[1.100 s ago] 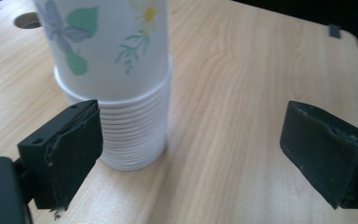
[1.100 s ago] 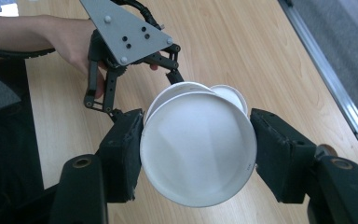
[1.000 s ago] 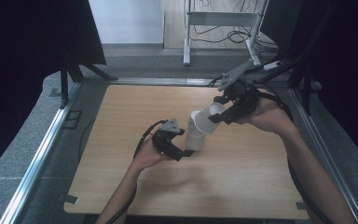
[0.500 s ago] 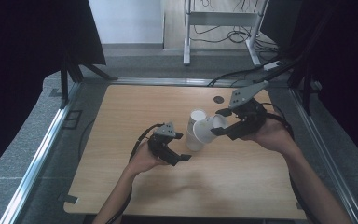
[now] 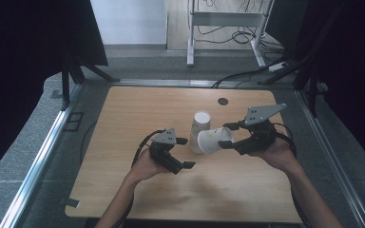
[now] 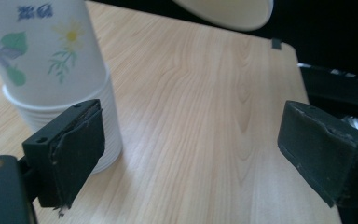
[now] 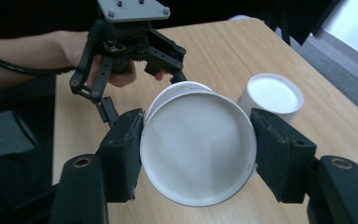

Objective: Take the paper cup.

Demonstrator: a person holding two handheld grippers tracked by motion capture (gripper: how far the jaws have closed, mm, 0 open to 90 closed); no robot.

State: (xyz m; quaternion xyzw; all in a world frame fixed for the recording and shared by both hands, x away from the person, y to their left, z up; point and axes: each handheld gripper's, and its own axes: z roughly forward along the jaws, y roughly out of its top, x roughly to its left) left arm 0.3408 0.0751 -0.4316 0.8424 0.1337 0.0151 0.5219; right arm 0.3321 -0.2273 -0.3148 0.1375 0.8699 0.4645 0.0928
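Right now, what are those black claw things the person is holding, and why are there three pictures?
They are tools, not toys. A person holds one hand-held gripper in each hand; each has two black jaws that squeeze like tongs. One picture is taken from a camera high above the wooden table. The other two come from small cameras riding on each tool, looking along its jaws. On the table stands a stack of paper cups, upside down, with flowers printed on the top one. The right hand-held gripper squeezes one white cup, tipped on its side. The left hand-held gripper is open beside the stack, with nothing between its jaws.
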